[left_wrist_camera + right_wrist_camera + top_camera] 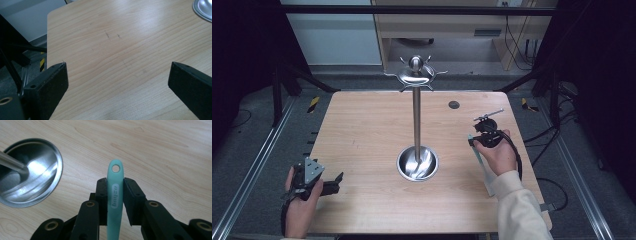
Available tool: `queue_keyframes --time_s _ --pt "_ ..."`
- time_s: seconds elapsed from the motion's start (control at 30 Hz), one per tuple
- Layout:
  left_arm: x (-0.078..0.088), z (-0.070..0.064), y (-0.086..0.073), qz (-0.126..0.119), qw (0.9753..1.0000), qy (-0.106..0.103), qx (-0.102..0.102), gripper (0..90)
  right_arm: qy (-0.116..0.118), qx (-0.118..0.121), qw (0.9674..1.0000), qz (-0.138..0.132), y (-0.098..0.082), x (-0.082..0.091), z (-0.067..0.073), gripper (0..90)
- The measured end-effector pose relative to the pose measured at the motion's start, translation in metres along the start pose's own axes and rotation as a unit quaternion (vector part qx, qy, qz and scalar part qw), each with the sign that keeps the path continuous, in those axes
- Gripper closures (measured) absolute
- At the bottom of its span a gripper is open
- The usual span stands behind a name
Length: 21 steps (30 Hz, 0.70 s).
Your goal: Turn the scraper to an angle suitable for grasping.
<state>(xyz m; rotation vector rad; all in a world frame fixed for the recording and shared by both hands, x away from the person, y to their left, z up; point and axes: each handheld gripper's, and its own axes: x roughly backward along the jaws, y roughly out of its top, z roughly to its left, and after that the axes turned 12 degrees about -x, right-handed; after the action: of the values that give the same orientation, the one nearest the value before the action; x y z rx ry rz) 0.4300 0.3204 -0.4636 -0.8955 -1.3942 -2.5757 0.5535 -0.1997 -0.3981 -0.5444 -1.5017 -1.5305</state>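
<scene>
Right gripper point(115, 192): jaws pinching a mint-green utensil handle point(115, 192), hanging hole just past the tips, above the wooden table point(162, 150).
Steel hanging stand point(416, 120): mid-table, dish base point(27, 173) beside the handle.
Left gripper point(117, 82): jaws spread wide, nothing between, near-left table edge.

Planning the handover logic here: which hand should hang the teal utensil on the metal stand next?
Right. Its claw is shut on the teal utensil, hanging hole clear of the jaws, beside the stand. The left claw stands open at the table's near corner.
</scene>
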Motion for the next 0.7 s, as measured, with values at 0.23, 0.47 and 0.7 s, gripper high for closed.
queue_keyframes --time_s 0.23,0.47,0.7 --pt "0.001 0.001 0.0 -0.003 1.0 0.0 0.003 2.5 0.015 0.015 0.9992 -0.035 0.008 0.025 0.01 74.7" --pt "0.0 0.001 0.0 -0.002 1.0 0.0 0.002 2.6 0.033 0.033 0.9962 -0.074 0.014 0.049 0.018 74.6" --pt "0.002 0.002 0.0 -0.01 0.9999 -0.002 0.006 2.5 0.068 0.049 0.9898 -0.115 0.017 0.071 0.03 74.6"
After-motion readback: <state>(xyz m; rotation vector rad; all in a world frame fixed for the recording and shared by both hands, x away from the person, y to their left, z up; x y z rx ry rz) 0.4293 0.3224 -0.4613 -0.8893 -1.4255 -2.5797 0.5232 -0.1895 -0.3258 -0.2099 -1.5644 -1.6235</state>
